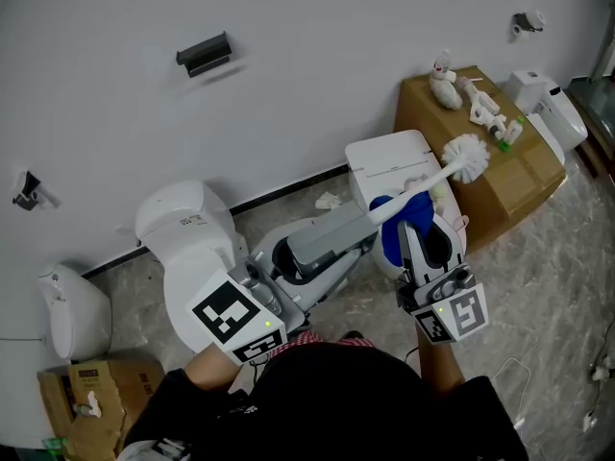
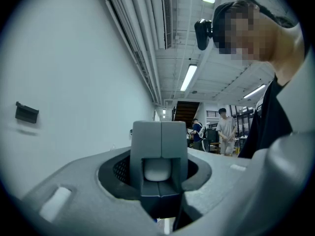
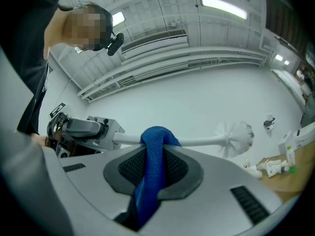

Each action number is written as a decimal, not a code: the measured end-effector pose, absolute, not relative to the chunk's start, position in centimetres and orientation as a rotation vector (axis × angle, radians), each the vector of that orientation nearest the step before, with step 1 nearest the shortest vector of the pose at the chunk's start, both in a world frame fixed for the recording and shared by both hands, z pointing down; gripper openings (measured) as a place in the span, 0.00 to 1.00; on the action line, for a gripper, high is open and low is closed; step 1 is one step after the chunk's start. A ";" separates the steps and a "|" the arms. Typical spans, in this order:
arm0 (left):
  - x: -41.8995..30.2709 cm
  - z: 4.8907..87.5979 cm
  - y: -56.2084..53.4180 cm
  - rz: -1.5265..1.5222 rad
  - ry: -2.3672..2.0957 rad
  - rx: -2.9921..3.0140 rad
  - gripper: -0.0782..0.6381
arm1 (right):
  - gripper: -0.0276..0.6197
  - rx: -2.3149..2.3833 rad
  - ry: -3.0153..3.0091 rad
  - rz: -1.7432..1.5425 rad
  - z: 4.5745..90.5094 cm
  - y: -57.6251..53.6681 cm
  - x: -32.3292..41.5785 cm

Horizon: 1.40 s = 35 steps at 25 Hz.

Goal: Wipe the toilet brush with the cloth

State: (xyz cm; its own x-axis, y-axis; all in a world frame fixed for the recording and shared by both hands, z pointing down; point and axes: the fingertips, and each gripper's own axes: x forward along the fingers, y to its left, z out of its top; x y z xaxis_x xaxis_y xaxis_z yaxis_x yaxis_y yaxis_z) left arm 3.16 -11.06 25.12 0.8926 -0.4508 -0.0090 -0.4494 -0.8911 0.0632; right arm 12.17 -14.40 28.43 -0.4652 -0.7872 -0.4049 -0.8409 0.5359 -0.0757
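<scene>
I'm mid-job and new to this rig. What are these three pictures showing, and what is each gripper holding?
There is no robot here: a person holds a two-jaw gripper in each hand. The head view looks down from the person's head. The other two cameras ride on the grippers and look along their jaws. The left gripper is clamped on the handle end of the white toilet brush. The right gripper pinches a blue cloth draped over that handle. A cardboard box stands behind.

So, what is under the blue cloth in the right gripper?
The white handle of the toilet brush passes under the cloth, which folds over it. The stretch beneath the fold is hidden.
</scene>
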 end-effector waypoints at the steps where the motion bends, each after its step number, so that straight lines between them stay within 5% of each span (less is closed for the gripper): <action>1: 3.3 25.2 -11.0 -0.036 -0.713 2.997 0.34 | 0.14 -1.344 2.388 0.186 28.7 -14.5 12.4; 35: 3.9 26.3 -9.6 -0.012 -0.654 2.996 0.34 | 0.14 -1.516 2.261 0.127 30.1 -15.6 18.3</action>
State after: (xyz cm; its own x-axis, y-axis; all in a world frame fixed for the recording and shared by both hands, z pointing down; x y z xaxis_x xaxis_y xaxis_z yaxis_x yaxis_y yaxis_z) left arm 3.92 -9.62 26.29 0.9090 -0.4166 0.0081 -0.4160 -0.9062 0.0751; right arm 18.25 -15.60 30.11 -0.3221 -0.8650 -0.3847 -0.9026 0.4032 -0.1509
